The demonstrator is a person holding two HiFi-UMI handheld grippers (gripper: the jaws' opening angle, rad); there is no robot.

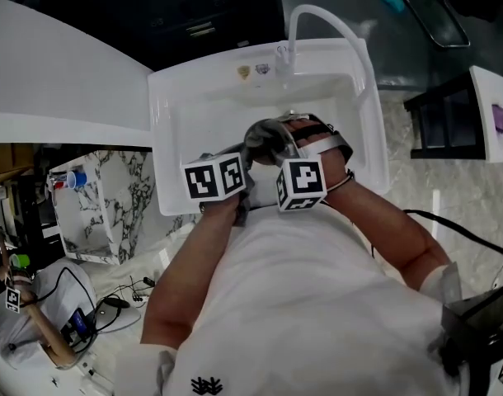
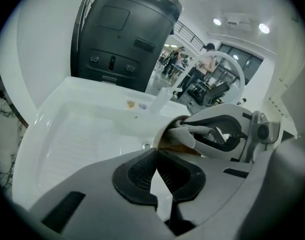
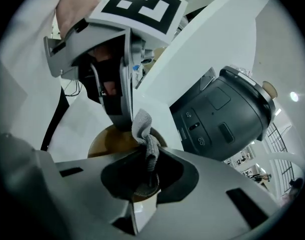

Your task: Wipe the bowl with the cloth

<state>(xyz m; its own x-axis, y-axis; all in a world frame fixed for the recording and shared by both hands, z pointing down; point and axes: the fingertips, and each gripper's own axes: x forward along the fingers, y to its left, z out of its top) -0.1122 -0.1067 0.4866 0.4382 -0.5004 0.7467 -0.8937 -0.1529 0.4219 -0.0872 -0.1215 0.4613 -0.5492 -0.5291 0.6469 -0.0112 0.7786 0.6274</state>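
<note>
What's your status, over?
Left gripper shut on rim of brown-inside bowl. Right gripper shut on grey cloth, against bowl. Both over white sink, nothing in the way.

Left forearm and right forearm reach forward, bare, converging. Marker cubes nearly side by side. Left hand-held gripper: jaws closed, tips pinching the bowl at its rim. Right hand-held gripper: jaws clamped on the cloth, angled in toward the left one.

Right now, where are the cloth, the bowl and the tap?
cloth [image 3: 145, 130]: right gripper view, on its bunched upper fold.
bowl [image 3: 110, 141]: right gripper view, on its brown inside.
tap [image 1: 317, 10]: head view, on the curved spout.
</note>
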